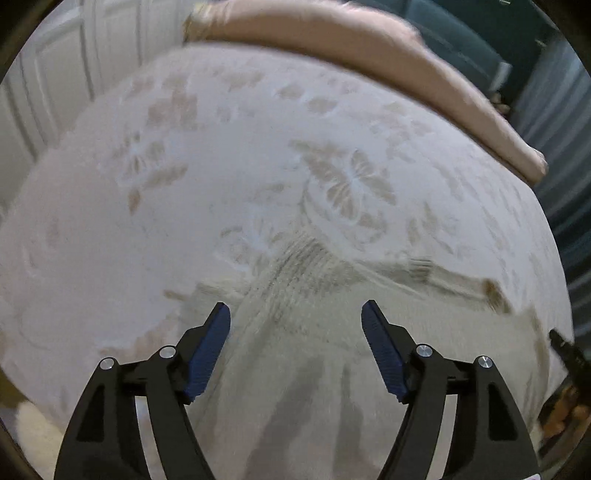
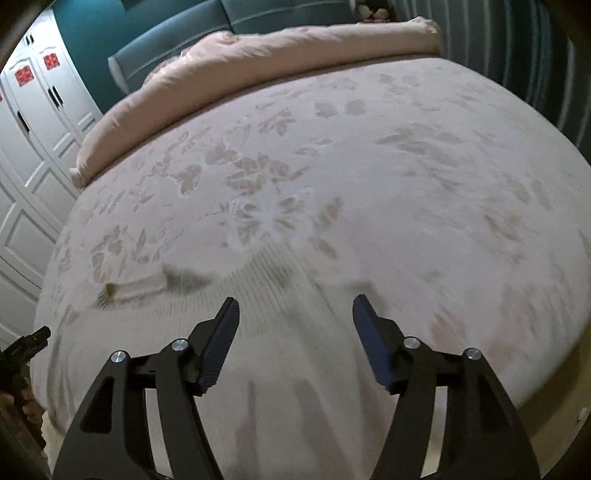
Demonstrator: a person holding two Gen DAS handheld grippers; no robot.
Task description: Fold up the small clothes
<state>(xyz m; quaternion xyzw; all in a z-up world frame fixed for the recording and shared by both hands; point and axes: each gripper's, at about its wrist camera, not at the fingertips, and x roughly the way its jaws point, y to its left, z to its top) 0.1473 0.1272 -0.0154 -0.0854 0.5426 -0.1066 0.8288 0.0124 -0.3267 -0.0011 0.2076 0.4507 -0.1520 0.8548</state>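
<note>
Jaws first: on my left gripper (image 1: 295, 314) they stand wide apart, blue pads (image 1: 207, 354) bare, nothing pinched between them. My right gripper (image 2: 295, 308) is the same, jaws well apart and the pads (image 2: 218, 347) empty. Both point down at a pale knitted garment (image 1: 303, 280) that lies spread on the bed (image 1: 92, 229) below the fingertips; through the motion blur I cannot tell whether any pad touches the cloth. Its ribbed collar (image 2: 266, 273) sits just beyond the tips in both views, and a sleeve with a ribbed cuff (image 2: 136, 288) stretches out to the left in my right camera and to the right in my left one. At the left edge of the right view I see the other gripper's black tip, held in a hand (image 2: 26, 402). Past the garment the flowered bedspread (image 2: 406, 166) runs on to a rolled pink quilt (image 2: 280, 55) along the far side. Behind that stand a teal headboard (image 2: 192, 33) and white wardrobe doors (image 2: 37, 122).
</note>
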